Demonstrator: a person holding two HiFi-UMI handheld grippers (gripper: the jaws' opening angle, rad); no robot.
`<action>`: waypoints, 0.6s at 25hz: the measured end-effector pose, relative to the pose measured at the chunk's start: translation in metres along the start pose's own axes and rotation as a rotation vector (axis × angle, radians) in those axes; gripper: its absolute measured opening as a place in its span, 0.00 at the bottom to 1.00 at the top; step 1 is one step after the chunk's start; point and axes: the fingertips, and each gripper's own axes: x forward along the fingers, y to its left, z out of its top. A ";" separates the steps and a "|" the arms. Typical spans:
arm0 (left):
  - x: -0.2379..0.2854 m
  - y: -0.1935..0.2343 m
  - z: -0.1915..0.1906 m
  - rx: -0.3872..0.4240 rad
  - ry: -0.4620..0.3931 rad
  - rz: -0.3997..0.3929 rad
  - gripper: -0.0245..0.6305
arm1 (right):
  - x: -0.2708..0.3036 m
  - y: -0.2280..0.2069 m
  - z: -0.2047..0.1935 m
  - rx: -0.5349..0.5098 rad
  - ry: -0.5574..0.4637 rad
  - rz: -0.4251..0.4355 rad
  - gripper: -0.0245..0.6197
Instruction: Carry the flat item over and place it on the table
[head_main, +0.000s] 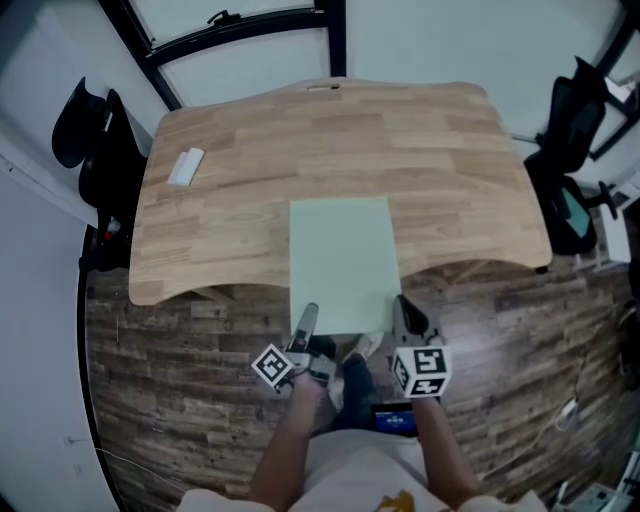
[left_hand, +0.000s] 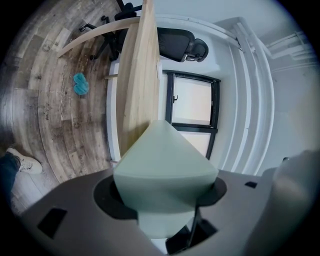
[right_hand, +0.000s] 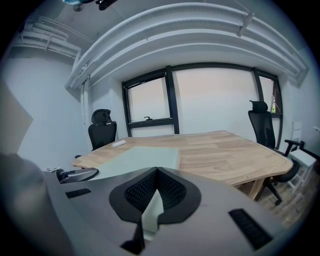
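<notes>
A pale green flat sheet (head_main: 342, 262) lies with most of its length on the wooden table (head_main: 450, 170), while its near edge hangs over the table's front. My left gripper (head_main: 306, 318) is shut on the sheet's near left corner and my right gripper (head_main: 402, 308) on its near right corner. In the left gripper view the sheet (left_hand: 164, 162) fills the space between the jaws, with the table edge (left_hand: 141, 75) beyond. In the right gripper view a thin strip of the sheet (right_hand: 150, 212) is pinched between the jaws, and the rest of it lies flat on the table.
A small white object (head_main: 186, 166) lies on the table's far left. Black office chairs stand at the left (head_main: 95, 150) and right (head_main: 572, 125) of the table. The person's shoe (head_main: 366, 346) is on the wood-plank floor below the sheet. A turquoise thing (left_hand: 80, 84) lies on the floor.
</notes>
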 end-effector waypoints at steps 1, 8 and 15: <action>0.000 0.001 -0.001 -0.002 0.001 0.002 0.47 | 0.001 0.000 -0.001 0.000 0.004 0.001 0.04; 0.002 0.005 -0.002 -0.012 0.002 -0.002 0.47 | 0.006 -0.001 -0.013 0.005 0.032 0.007 0.04; 0.002 0.015 -0.002 -0.032 -0.014 0.001 0.47 | 0.009 0.001 -0.020 -0.012 0.070 0.018 0.04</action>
